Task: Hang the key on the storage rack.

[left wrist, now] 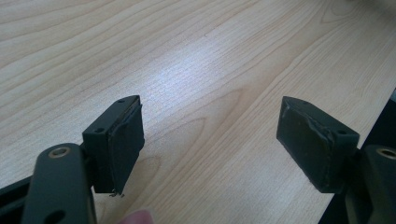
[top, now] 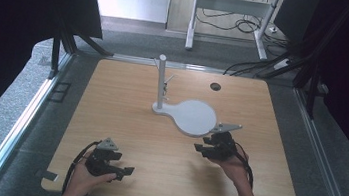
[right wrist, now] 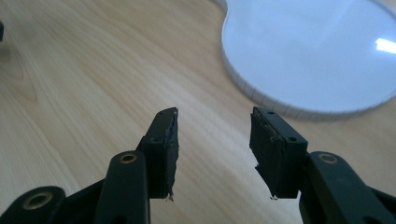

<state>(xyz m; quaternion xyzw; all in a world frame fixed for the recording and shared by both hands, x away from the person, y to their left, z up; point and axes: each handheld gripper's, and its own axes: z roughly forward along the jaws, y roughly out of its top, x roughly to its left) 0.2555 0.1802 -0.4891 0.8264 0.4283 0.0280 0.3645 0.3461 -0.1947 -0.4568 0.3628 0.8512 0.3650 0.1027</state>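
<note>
Left claw [top: 120, 171] low over the near-left tabletop [top: 125, 117], parked, jaws spread wide, nothing between the pads [left wrist: 125, 149] but bare wood grain. Moving right: white stand [top: 188, 114] mid-tabletop, upright post [top: 160, 81] rising from the narrow end, small hook partway up, round flat base [top: 195, 116] spreading toward the right. Right claw [top: 202, 150] just beside the near rim of that base [right wrist: 308, 60], jaws partly parted, empty, aimed along the wood toward the rim. Looks rigid, smooth plastic, probably light and likely to skate if nudged. Base too flat and wide to pinch; best taken by the post, low down, squeezed squarely.
</note>
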